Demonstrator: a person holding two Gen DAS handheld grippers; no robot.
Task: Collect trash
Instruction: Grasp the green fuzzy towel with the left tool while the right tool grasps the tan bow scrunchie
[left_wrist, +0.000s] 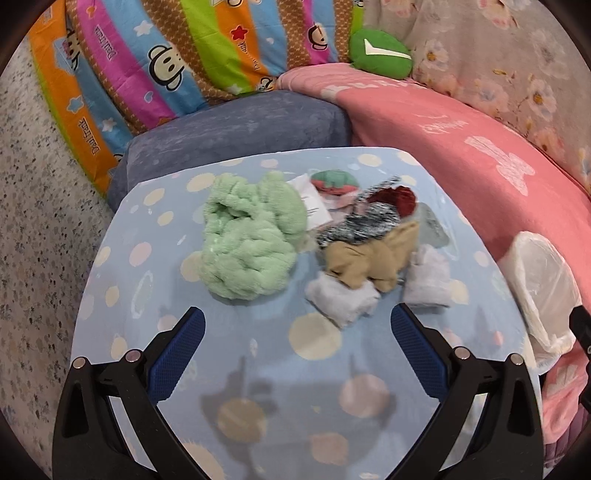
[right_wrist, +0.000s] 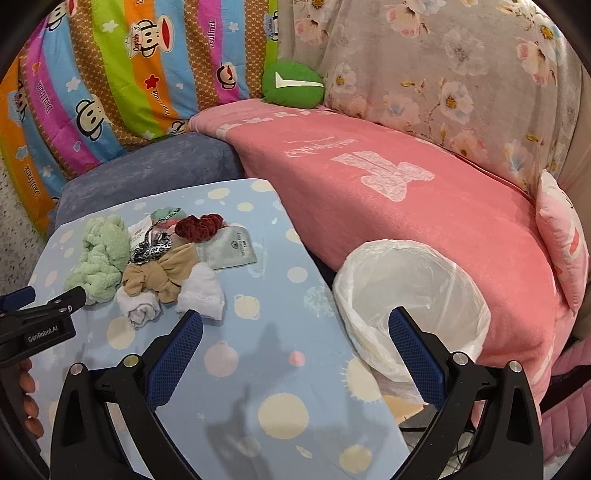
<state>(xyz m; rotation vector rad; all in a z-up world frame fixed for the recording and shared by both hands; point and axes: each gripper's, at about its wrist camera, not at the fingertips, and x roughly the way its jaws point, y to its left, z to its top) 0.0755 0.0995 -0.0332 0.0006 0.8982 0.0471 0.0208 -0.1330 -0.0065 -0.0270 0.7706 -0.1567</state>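
On the blue dotted table (right_wrist: 258, 295), left to right: a green fluffy cloth (right_wrist: 101, 258), a tan bow (right_wrist: 162, 275) and crumpled white tissues (right_wrist: 201, 290) lie bunched together; right of the table stands a bag-lined bin (right_wrist: 413, 295) against a pink sofa blanket (right_wrist: 406, 192); left gripper (left_wrist: 297, 319) and right gripper (right_wrist: 295, 319) hang wide apart, holding nothing.

Tabletop (left_wrist: 229, 354) pale blue with cream and pink dots. Fluffy towel (left_wrist: 251, 236) mint green, bow (left_wrist: 369, 258) tan, scrunchie (right_wrist: 199, 227) dark red. Blanket (right_wrist: 406, 206) pink, quilt (left_wrist: 147, 66) rainbow-striped with monkey faces, bin liner (right_wrist: 410, 295) white.
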